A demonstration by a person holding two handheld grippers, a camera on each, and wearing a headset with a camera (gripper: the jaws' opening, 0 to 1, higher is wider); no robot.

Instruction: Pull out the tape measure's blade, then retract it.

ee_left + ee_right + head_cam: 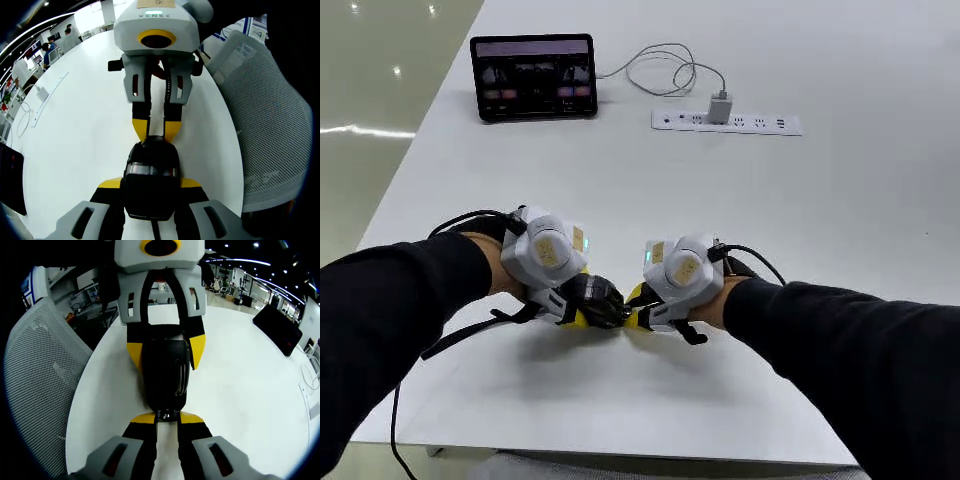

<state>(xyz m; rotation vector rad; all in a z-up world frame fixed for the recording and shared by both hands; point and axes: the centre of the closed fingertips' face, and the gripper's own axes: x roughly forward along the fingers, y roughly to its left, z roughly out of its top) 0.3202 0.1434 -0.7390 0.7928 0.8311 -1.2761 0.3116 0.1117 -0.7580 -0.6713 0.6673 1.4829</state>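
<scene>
left gripper (pixel 150 183) gripped the case of the black tape measure (pixel 151 162), which lay on the white table (pixel 620 170) near its front edge. right gripper (pixel 167 419) stood jaw-to-jaw opposite, its jaws narrow and pinched on the blade hook (pixel 167 414) at the case mouth. the head view showed a tablet (pixel 533 76), power strip (pixel 760 123), charger (pixel 720 106) and cable (pixel 665 68) at the far side. the gripper views showed a mesh chair back (pixel 260 125) beside the table.

Right gripper (pixel 167 416) jaws pinching tape measure (pixel 165 382) tip, left gripper (pixel 166 350) clasping its case, white table (pixel 240 390)
</scene>
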